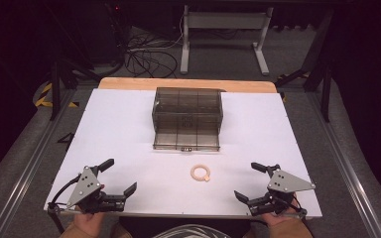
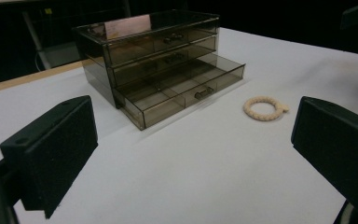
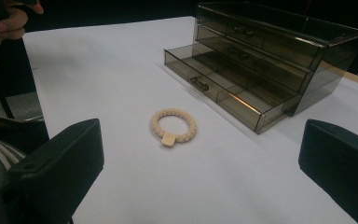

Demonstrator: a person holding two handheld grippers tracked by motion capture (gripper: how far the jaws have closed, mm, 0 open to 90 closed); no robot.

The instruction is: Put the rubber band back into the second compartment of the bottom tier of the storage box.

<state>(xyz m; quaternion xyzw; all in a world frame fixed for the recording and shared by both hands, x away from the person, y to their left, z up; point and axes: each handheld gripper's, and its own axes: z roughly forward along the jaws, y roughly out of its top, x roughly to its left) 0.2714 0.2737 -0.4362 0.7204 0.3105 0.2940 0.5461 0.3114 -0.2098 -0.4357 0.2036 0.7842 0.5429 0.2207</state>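
I hold both tools low at the near edge of the white table (image 1: 129,129), and nothing is in them. The left gripper (image 1: 120,176) has its jaws spread wide, and the right gripper (image 1: 252,181) is spread wide too; in each gripper view the two black jaws stand far apart with only bare table between them. The thing I expect to handle is the small cream braided ring (image 1: 200,173), a bracelet I think, which lies flat on the table in front of the smoky plastic drawer unit (image 1: 187,106). The lowest drawer (image 1: 186,139) of this unit is pulled out toward me, and the ring rests near its front but apart from it. From above, the ring lies between my two hands and somewhat closer to the right gripper, forward and inward from it. Being round, the ring has no long axis; only its small square tag (image 3: 168,139) gives a direction, pointing toward my side. In the dim picture I cannot tell whether the open drawer compartments are empty. I judge the right hand is better placed to reach it.
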